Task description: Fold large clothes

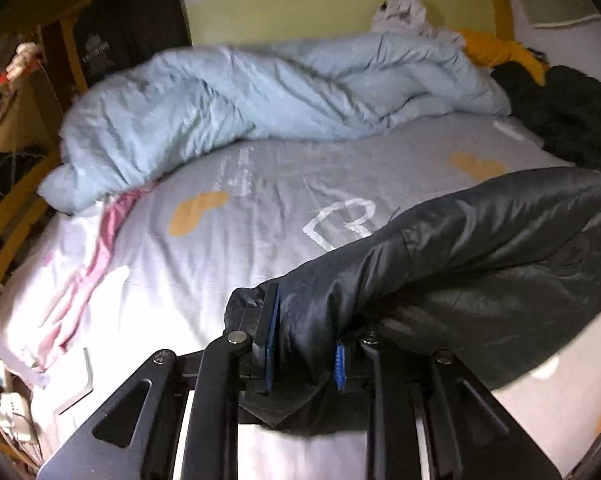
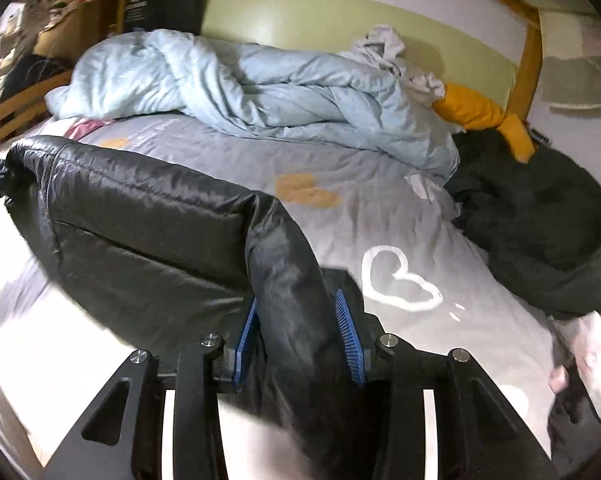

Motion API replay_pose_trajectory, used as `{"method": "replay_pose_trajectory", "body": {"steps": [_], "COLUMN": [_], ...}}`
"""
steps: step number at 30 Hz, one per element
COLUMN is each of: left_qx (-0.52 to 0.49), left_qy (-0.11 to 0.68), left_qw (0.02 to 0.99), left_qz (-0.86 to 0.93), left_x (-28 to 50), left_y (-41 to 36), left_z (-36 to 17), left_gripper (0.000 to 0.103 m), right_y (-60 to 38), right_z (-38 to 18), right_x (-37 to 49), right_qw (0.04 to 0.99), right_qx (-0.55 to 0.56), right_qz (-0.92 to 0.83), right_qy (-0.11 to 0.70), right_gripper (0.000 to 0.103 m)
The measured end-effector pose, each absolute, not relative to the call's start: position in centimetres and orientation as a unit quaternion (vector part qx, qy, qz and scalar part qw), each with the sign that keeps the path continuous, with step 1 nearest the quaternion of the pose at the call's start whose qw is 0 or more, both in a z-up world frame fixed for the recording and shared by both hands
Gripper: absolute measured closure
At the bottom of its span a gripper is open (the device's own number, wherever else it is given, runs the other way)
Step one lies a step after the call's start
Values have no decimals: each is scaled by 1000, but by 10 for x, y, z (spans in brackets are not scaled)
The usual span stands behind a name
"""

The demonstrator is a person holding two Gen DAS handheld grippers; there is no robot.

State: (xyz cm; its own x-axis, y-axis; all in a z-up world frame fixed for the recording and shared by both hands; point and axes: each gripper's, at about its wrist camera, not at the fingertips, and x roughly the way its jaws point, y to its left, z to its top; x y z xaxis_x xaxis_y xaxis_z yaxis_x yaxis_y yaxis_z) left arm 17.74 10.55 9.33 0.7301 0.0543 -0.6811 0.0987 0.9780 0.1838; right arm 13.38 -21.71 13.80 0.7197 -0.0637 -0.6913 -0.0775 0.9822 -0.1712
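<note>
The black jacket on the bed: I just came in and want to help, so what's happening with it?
A person is working the black puffy jacket with two hand-held tongs. The left tongs grip one end of it and the right tongs have the other end between their pads, so it hangs stretched above the grey bedsheet. A crumpled light blue duvet lies behind. No fold is made yet.

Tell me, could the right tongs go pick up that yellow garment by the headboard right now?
Probably not: the right tongs have the black jacket between their pads, and the yellow garment lies far off beyond the blue duvet.
</note>
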Motion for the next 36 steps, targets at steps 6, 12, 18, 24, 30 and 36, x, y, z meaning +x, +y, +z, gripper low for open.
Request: {"method": "replay_pose_trajectory", "body": {"steps": [6, 12, 18, 24, 30, 36], "left_qx": [92, 95, 79, 40, 1, 1], "left_qy": [389, 408, 353, 209, 217, 292], "left_qw": [917, 908, 930, 977, 975, 956], "left_qz": [1, 18, 59, 15, -49, 23], "left_x": [218, 229, 211, 162, 167, 218], "left_y": [106, 108, 131, 138, 113, 110], "left_z": [54, 33, 50, 104, 100, 42], "left_gripper": [73, 64, 37, 35, 30, 31], "right_y": [-235, -244, -259, -271, -270, -237], "right_z": [102, 95, 105, 158, 159, 99], "right_x": [202, 211, 199, 138, 136, 184], "right_qw": [915, 927, 939, 974, 969, 955], "right_qx": [-63, -64, -38, 56, 114, 54], "right_qz": [-1, -18, -44, -81, 2, -7], "right_qy": [397, 368, 338, 204, 221, 291], "right_gripper": [62, 42, 31, 24, 48, 50]}}
